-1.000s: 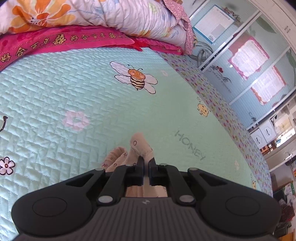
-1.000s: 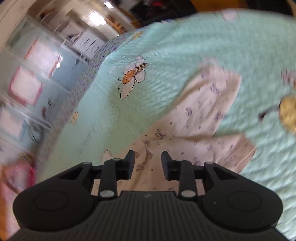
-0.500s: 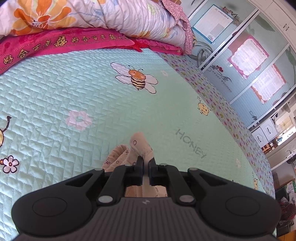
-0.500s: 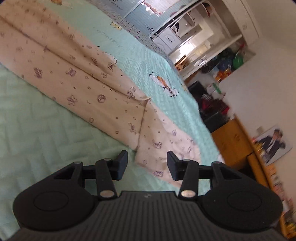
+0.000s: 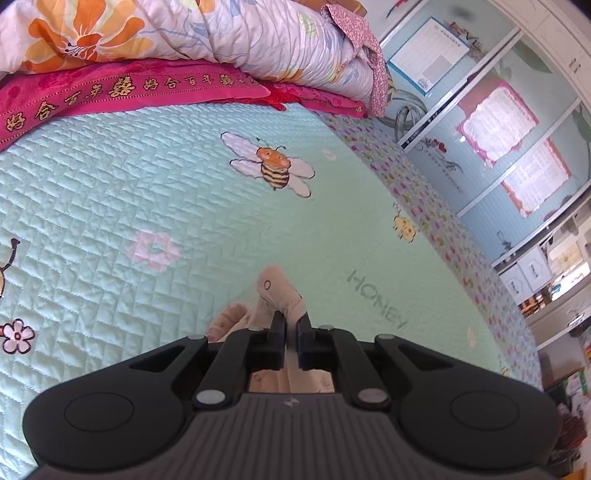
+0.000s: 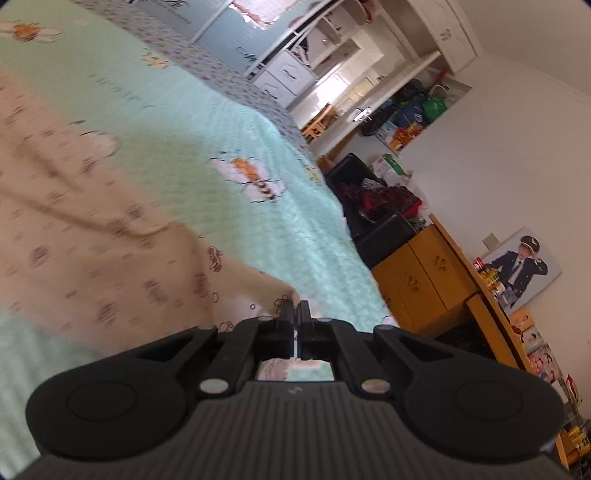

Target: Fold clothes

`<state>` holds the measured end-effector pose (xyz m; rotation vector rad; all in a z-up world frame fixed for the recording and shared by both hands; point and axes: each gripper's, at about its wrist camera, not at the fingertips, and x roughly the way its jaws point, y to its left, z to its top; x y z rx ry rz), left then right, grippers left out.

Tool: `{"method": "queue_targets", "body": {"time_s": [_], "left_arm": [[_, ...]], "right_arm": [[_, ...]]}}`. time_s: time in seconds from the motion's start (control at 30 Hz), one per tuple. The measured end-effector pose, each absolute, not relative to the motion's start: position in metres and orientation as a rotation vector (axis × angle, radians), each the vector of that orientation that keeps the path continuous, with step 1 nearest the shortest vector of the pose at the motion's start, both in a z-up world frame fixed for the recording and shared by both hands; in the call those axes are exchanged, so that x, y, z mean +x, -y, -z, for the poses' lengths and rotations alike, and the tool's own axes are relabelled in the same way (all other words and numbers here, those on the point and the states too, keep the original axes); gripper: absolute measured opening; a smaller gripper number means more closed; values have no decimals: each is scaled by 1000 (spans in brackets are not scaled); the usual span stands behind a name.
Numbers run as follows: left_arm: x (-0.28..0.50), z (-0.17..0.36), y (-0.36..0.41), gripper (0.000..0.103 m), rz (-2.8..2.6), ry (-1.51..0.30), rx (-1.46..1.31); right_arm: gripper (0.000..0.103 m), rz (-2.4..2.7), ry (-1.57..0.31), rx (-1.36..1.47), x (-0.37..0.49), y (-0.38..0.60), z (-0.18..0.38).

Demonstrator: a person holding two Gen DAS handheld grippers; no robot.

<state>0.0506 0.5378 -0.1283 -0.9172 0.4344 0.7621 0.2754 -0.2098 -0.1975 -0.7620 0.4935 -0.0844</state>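
Note:
A beige printed garment (image 6: 110, 240) lies spread on the mint quilted bedspread (image 6: 207, 122) in the right wrist view, blurred by motion. My right gripper (image 6: 294, 309) is at the garment's near corner, its jaws pressed together with the cloth's edge pinched between them. In the left wrist view, a bunched fold of the same beige garment (image 5: 275, 290) sticks up past the fingertips. My left gripper (image 5: 290, 321) is shut on that fold just above the bedspread (image 5: 147, 177). The stretch of cloth between the two grippers is hidden.
A pink embroidered pillow (image 5: 122, 90) and a floral quilt (image 5: 207, 33) lie at the head of the bed. Wardrobe doors (image 5: 495, 122) run along its far side. Past the bed's foot stand a black chair with clothes (image 6: 376, 206) and a yellow cabinet (image 6: 424, 280).
The right gripper rolled and swung along the garment to its corner, and its open jaws came together there. The left gripper kept its grip and stayed in place.

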Motion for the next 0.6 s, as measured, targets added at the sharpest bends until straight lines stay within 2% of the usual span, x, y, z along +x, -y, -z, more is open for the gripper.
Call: {"method": "queue_targets", "body": {"time_s": [0.33,0.6], "left_arm": [[72,136,-566,4,-808,-423,-1010],[83,132,-575,4,-785,-384,-1063]], "right_arm": [[2,97,-656,-622,351,252,207],[2,92,-681,-491,372,271,206]]}}
